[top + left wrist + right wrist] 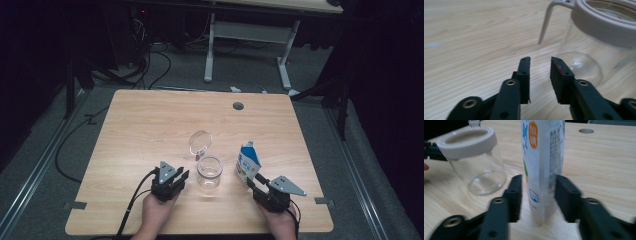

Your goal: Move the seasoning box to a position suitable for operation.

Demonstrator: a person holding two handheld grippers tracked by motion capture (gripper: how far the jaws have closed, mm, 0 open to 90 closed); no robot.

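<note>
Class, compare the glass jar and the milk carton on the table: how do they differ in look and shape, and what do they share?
The glass jar is clear and round; the milk carton is printed white and blue, with flat sides. The jar has a wide open mouth with a pale rim; the carton narrows to a folded top. The jar is shorter than the carton. Both stand upright on the wooden table.

Clear glass jar (pixel 209 172) upright mid-table, lid open; milk carton (pixel 247 162) upright just beside.
</note>
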